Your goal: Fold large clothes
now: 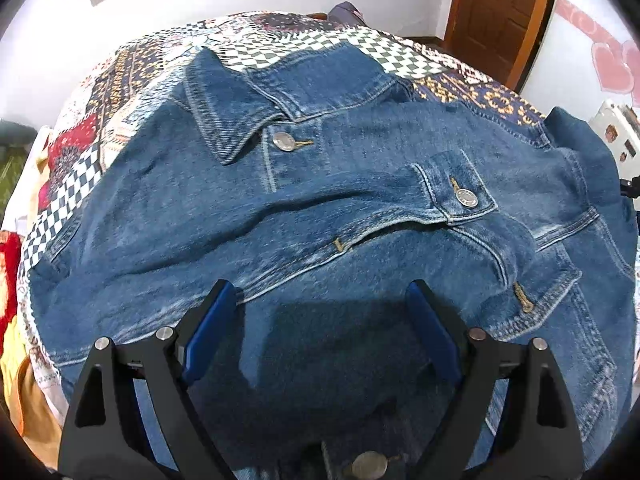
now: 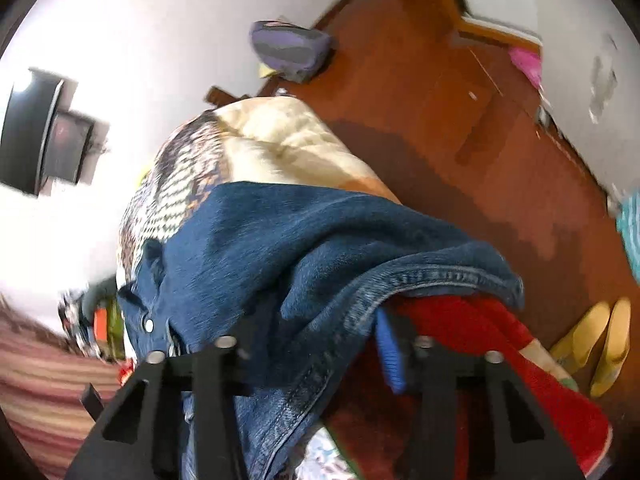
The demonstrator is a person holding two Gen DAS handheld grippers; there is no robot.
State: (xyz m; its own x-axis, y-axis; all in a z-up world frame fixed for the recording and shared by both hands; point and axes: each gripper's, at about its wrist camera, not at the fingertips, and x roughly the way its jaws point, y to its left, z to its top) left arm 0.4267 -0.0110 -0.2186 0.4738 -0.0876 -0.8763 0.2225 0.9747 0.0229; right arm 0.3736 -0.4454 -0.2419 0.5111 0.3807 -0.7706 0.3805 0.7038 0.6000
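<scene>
A blue denim jacket (image 1: 360, 200) lies front-up on a patterned bedspread (image 1: 120, 92), collar at the far side, one sleeve folded across the chest. My left gripper (image 1: 320, 304) hovers open just above the jacket's lower front, with nothing between its blue pads. In the right wrist view, my right gripper (image 2: 320, 344) has denim (image 2: 320, 260) draped over and between its fingers at the jacket's edge. Only its right blue pad (image 2: 390, 356) shows; the left one is buried in cloth, so its state is unclear.
The bed's edge drops to a brown floor (image 2: 460, 140) on the right. A red garment (image 2: 520, 360) lies under the jacket's edge. Yellow slippers (image 2: 592, 344) sit on the floor. A wooden door (image 1: 496, 16) stands beyond the bed. A grey bag (image 2: 288, 50) rests by the wall.
</scene>
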